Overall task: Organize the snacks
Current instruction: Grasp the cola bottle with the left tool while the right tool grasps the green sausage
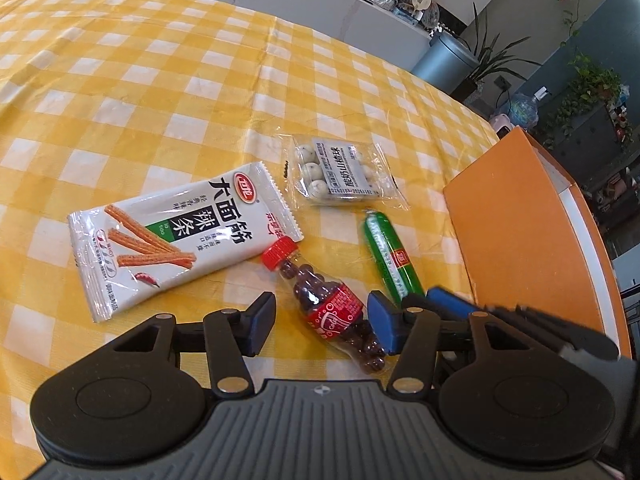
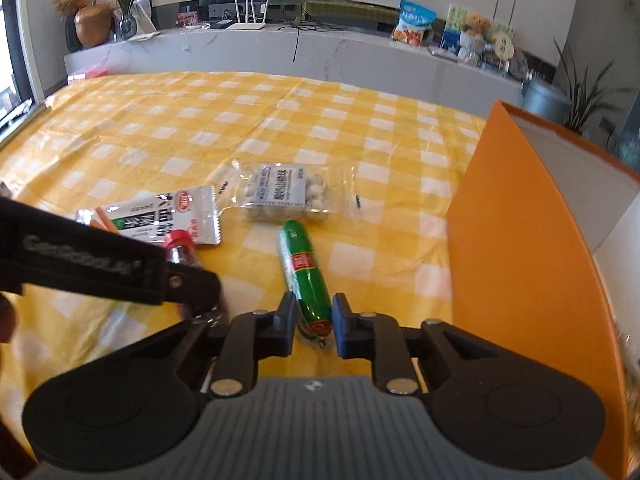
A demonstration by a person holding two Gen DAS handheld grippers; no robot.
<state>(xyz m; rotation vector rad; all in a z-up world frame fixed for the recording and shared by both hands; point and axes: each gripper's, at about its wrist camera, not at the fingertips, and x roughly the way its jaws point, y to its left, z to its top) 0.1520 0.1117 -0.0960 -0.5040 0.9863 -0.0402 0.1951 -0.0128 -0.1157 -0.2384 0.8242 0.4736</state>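
Although both my grippers are already down among the snacks, I judge the task to be near its beginning: four snacks lie on the yellow checked tablecloth (image 1: 168, 80), and whether anything is inside the orange box (image 2: 516, 240) I cannot tell, because its inside is mostly hidden.

I take the orange box as my landmark. Nearest to it, on its left, lies the green sausage (image 2: 306, 280), pointing away from me. Beyond the sausage, a little further from the box, lies the clear bag of white coated balls (image 1: 340, 172). Left of the sausage, further from the box, lies the small cola-shaped bottle of chocolate balls (image 1: 328, 304), its red cap pointing away. Furthest from the box is the white packet of spicy strips (image 1: 176, 236), its corner just beside the bottle's cap.

My right gripper (image 2: 314, 328) has its jaws closed narrowly on the near end of the green sausage, the pads pressing on both its sides. My left gripper (image 1: 322, 324) stands half wide around the bottle: the bottle's body lies between the jaws, the right pad (image 1: 382, 324) touches or nearly touches it, and the left pad stands apart, so I do not count it as held yet.

Left to do, in my judgement: carry all four snacks to the box.
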